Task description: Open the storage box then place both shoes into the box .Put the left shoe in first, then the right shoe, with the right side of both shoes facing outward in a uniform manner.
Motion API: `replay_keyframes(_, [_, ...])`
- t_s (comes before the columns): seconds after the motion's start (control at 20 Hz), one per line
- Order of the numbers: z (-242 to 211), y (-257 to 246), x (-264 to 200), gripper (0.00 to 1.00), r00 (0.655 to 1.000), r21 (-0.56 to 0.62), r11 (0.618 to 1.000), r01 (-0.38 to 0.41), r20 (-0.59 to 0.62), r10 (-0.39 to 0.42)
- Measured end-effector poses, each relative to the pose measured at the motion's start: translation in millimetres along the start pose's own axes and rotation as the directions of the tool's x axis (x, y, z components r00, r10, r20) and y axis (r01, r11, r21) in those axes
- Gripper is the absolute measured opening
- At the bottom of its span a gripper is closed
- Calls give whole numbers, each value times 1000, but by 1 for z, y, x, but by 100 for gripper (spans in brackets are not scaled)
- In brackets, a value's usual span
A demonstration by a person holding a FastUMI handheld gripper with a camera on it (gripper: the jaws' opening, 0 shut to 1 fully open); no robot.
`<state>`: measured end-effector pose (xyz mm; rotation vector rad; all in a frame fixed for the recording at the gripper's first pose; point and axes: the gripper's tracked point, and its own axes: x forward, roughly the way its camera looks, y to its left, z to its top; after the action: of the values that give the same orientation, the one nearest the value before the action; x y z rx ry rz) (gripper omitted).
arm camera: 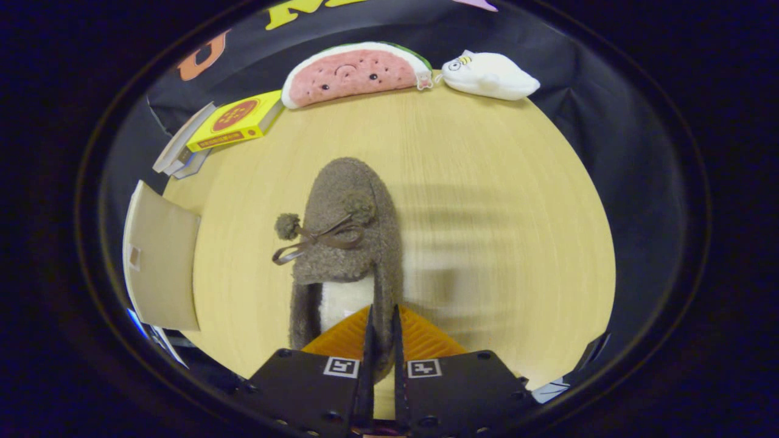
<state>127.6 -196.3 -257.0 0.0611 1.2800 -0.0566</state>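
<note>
Pale wooden table (487, 182) stretches ahead of me. My claw (381, 340) pinches the right side wall of the fuzzy brown shoe (350, 243), toe pointing away, so I can carry it level; the cardboard box flap (161, 261) waits left.

the slipper's (350, 243) heel end is hidden behind the gripper (381, 328), whose jaws pinch its side wall at 6 o'clock. a cardboard flap (163, 264) at 9 o'clock is cut off on its left. the books (182, 152) under the yellow box (234, 121) at 10 o'clock are largely covered.
</note>
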Motion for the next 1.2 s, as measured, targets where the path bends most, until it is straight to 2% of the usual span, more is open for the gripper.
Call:
replay_keyframes(0.1, [-1, -2, 0, 1, 1000, 17, 1000, 23, 3, -23])
replay_keyframes(0.35, [-5, 2, -24, 1, 999, 44, 999, 0, 47, -3])
replay_keyframes(0.65, [-8, 21, -78, 1, 991, 50, 998, -33, 132, 26])
replay_keyframes(1.0, [-14, 71, -142, 1, 968, 81, 989, -122, 232, 100])
replay_keyframes(1.2, [-20, 111, -163, 1, 961, 85, 986, -142, 251, 117])
